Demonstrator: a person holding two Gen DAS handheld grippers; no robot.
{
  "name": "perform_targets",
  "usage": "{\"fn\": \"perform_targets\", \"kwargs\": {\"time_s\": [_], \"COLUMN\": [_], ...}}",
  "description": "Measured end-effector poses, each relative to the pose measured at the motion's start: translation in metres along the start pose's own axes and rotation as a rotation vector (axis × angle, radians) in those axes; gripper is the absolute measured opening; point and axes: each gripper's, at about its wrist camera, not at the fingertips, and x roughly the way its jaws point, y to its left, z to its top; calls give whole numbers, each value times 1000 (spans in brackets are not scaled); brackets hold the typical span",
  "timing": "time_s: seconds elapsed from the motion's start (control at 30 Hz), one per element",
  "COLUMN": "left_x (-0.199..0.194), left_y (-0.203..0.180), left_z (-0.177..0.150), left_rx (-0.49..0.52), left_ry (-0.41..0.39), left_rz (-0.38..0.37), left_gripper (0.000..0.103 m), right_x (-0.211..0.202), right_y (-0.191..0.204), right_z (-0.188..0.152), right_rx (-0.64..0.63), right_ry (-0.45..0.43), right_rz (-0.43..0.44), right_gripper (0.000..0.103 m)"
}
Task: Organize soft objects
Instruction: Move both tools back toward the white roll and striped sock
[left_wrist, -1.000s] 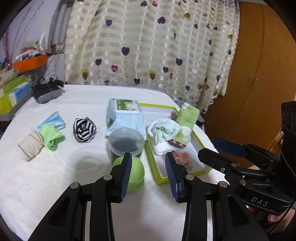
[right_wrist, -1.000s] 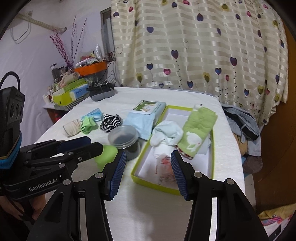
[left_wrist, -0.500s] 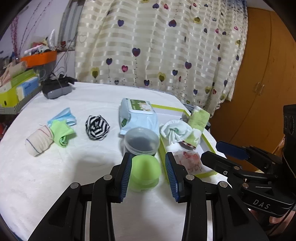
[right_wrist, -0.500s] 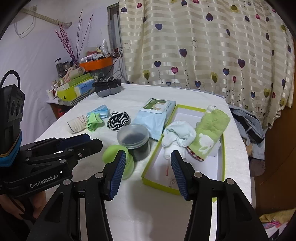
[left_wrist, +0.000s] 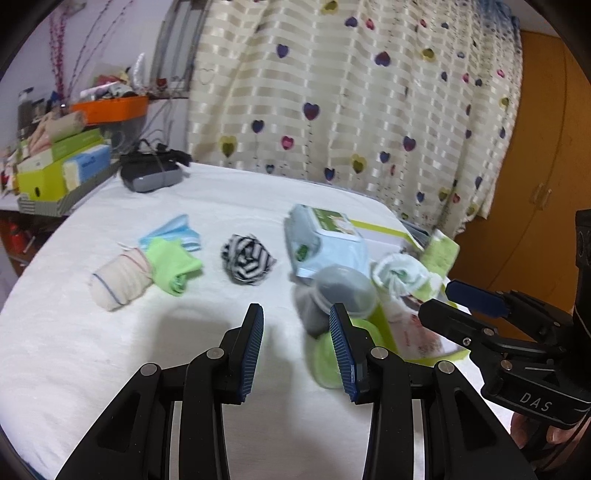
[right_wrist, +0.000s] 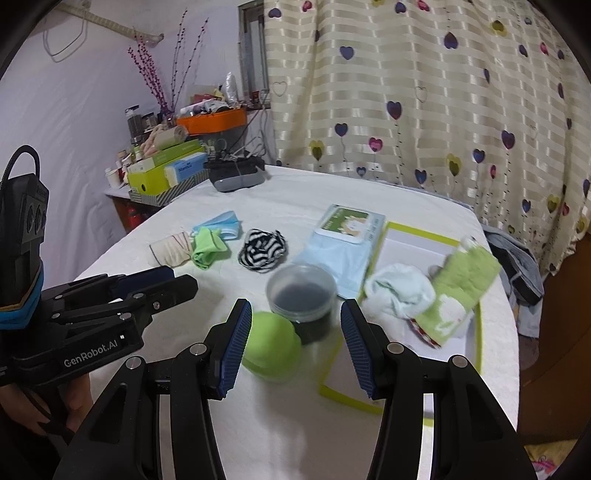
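On the white table lie a black-and-white striped cloth ball (left_wrist: 248, 264) (right_wrist: 263, 249), a green rolled sock (left_wrist: 172, 264) (right_wrist: 207, 246), a beige roll (left_wrist: 121, 277) (right_wrist: 170, 249) and a blue cloth (left_wrist: 173, 232) (right_wrist: 221, 226). A lime-edged box (right_wrist: 476, 354) (left_wrist: 384, 328) holds a white sock (right_wrist: 399, 292) (left_wrist: 402, 274) and a green towel (right_wrist: 461, 291) (left_wrist: 441, 251). My left gripper (left_wrist: 296, 347) is open and empty, above bare table near a green ball (left_wrist: 326, 362) (right_wrist: 271, 347). My right gripper (right_wrist: 295, 345) is open and empty, just behind the green ball.
A clear tub with dark contents (right_wrist: 301, 294) (left_wrist: 332, 295) and a wet-wipes pack (right_wrist: 343, 243) (left_wrist: 325, 240) stand beside the box. A grey device (right_wrist: 236, 173) and stacked boxes (right_wrist: 166, 173) sit at the far left. A curtain hangs behind; the table's right edge drops off.
The left gripper has swung left, so the green ball now sits to the right of its jaws. The right gripper has shifted left too, towards the ball and tub. Both stay open.
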Motion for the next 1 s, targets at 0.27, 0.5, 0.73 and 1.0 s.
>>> {"fn": "perform_targets", "kwargs": {"time_s": [0.27, 0.5, 0.73, 1.0], "left_x": [-6, -2, 7, 15], "left_y": [51, 90, 122, 152], "left_z": [8, 10, 10, 15], "left_rx": [-60, -106, -135, -165], "left_ry": [-23, -15, -3, 1], "left_rz": [85, 133, 167, 212], "left_gripper": [36, 36, 37, 42], "right_x": [25, 54, 89, 130], "right_y": [26, 41, 56, 63], "right_z": [15, 30, 48, 71], "right_rx": [-51, -79, -116, -138], "right_ry": [30, 67, 116, 183], "right_rz": [50, 77, 87, 66], "right_gripper": [51, 51, 51, 51]}}
